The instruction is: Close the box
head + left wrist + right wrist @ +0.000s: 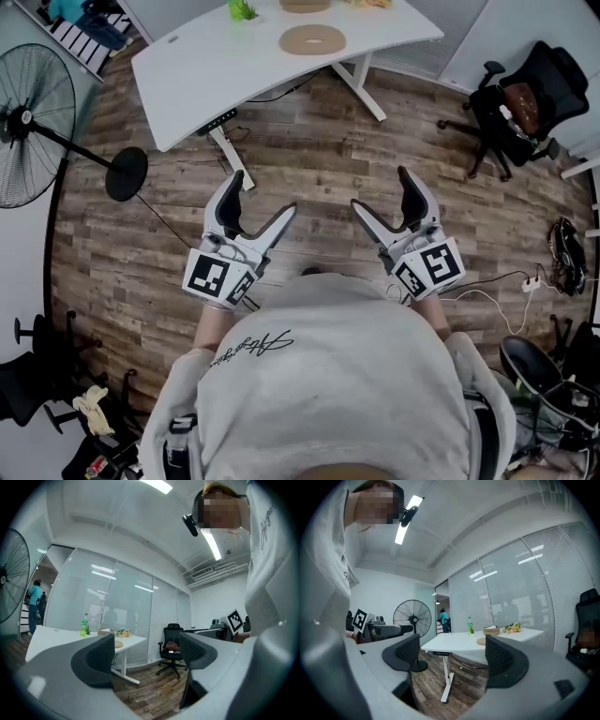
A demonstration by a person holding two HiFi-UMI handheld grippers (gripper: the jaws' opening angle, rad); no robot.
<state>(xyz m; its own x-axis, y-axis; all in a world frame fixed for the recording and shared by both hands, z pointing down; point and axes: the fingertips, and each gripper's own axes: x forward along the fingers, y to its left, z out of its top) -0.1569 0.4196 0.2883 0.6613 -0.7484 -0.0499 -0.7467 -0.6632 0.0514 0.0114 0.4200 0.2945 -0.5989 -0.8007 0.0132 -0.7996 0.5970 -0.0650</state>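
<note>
So the biggest thing in the head view is the wood-plank floor [328,178], which fills most of the shot. Next up is the white surface [216,56] at the top, on a white leg frame. The person holding the rig is in a grey sweatshirt [328,375], which takes up the bottom middle. A big black pedestal fan [28,122] stands off to the left, and a black office chair [520,103] sits at the far right by the wall.

Both claws are held out in front of the person over bare floor, well apart from the surface. The left claw [262,195] is released, jaws spread wide with nothing between them, just floor and the chair beyond in its own view. Same deal with the right claw [382,189]: spread and empty, and its view looks through the gap at the leg frame.

On the surface there's a flat round tan disc [312,39]. The box [491,630] sits just behind it with something white poking out the top, so it's nowhere near either claw. A green bottle [469,625] stands to one side of the box, and a little bunch of flowers [513,627] lies on the other.
</note>
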